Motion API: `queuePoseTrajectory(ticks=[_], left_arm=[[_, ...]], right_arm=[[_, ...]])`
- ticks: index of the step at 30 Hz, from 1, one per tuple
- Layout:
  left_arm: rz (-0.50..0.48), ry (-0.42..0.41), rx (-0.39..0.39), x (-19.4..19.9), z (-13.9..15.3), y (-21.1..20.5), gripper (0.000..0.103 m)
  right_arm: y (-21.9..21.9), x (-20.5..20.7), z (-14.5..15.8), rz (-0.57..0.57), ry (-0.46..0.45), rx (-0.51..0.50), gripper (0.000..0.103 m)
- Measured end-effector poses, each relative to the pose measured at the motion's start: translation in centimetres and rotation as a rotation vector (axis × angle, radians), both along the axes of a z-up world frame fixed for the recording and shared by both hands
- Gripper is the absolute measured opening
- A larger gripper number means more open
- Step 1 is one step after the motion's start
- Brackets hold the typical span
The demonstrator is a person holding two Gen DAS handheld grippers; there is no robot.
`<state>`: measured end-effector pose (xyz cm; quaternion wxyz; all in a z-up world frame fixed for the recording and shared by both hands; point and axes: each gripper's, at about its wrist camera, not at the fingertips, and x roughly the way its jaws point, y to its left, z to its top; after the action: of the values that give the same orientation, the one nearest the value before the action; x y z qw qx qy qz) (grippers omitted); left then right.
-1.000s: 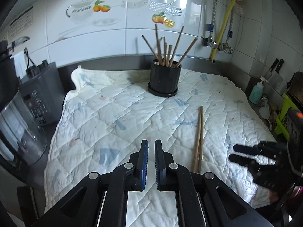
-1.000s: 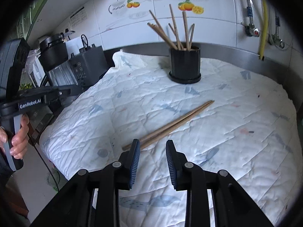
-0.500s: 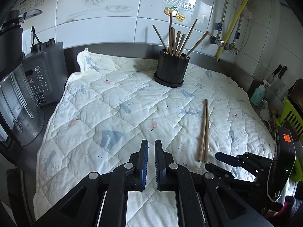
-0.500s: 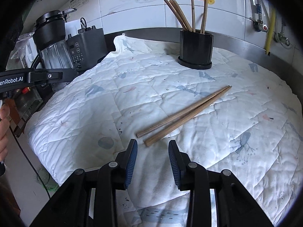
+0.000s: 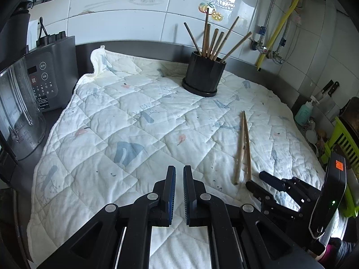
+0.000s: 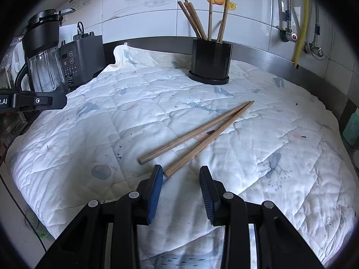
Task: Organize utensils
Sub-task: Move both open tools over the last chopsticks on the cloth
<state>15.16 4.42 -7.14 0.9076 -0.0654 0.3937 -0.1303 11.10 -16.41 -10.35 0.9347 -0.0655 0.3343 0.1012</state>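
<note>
Several brown wooden chopsticks (image 6: 203, 20) stand in the black faceted holder (image 6: 212, 61); two loose chopsticks (image 6: 197, 136) lie on the quilted white cloth (image 6: 112, 116), just ahead of the spread, empty right claw (image 6: 181, 170). The left claw (image 5: 178, 174) is pressed together.

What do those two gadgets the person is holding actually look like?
Each hand-held gripper, left and right, is black plastic with silver pivot pins and two flat fingers lined with ribbed blue pads. The right one's body carries an orange sticker and a green light.

The left gripper (image 6: 33, 100) body reads "t.AI".
</note>
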Motion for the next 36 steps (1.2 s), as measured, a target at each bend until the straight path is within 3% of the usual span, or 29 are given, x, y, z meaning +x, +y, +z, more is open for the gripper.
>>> queuePoseTrajectory(ticks=[10,18,23,30,36], left_arm=[[-0.094,0.016,-0.028,-0.8,-1.8,-3.9,0.008],[-0.127,0.03,-0.044,-0.4,-2.8,-5.0,0.008],[-0.109,0.041,-0.048,-0.1,-3.2,-4.0,0.008],[-0.1,0.054,-0.065,0.3,-3.9,-3.2,0.008],[-0.129,0.048,-0.071,0.3,-3.9,-4.1,0.008]], right_arm=[[-3.9,-0.4,0.1,-0.143,-0.018,0.0,0.037],[-3.3,-0.4,0.7,-0.049,-0.03,0.133,0.038],[-2.0,0.5,-0.1,-0.044,-0.013,0.106,0.038],[-0.3,1.6,-0.5,-0.084,-0.046,-0.009,0.037],[-2.0,1.6,-0.4,-0.155,-0.061,-0.062,0.037]])
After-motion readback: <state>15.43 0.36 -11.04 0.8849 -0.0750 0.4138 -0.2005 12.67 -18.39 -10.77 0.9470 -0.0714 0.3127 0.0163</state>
